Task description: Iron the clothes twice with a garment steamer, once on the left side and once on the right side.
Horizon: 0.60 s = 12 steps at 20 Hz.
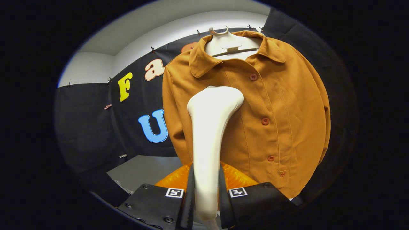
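Steamer (209, 134), white and smooth, is standing up through the lower middle of the frame, its slim handle being pinched between the two fingers of the gripper (206, 195) while its broad head is flaring out toward the upper middle. Both fingers are pressing against the handle from either side, so the gripper is clamping the steamer rather than standing spread. The head is lying in front of the jacket (274, 111), over the chest panel just to the frame-left of the button line; whether the head is actually touching the cloth I cannot tell. The jacket, a mustard-brown button-front with a wide collar, is hanging on a white hanger (228, 43) at the upper middle of the frame and is filling most of the centre and right, its hem dropping down toward the lower right beside the gripper body. Four reddish buttons (265, 120) are running down its front to the right of the steamer. Black cloth wall (86, 127) is stretching behind the jacket across the left of the frame, with a pale ceiling (153, 25) showing above it and a grey floor (143, 169) lying at the lower left, just beyond the fingers.
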Tool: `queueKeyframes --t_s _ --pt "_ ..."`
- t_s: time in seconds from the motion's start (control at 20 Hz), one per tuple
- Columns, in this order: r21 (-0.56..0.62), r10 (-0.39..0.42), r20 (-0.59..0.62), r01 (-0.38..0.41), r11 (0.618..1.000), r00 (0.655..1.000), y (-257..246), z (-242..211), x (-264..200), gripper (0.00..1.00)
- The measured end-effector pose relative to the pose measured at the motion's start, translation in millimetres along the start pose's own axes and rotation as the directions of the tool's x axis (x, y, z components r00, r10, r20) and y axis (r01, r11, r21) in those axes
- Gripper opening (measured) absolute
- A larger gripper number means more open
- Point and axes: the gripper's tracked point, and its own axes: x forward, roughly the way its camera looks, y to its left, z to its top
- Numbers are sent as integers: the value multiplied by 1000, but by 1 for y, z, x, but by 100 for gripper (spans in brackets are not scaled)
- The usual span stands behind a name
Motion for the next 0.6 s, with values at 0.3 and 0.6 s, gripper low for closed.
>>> queueKeyframes --t_s 0.3,0.6 --pt "28 -11 -68 13 1000 998 -20 -34 -2 37" --pt "40 -21 -142 27 999 990 -32 -68 -1 37"
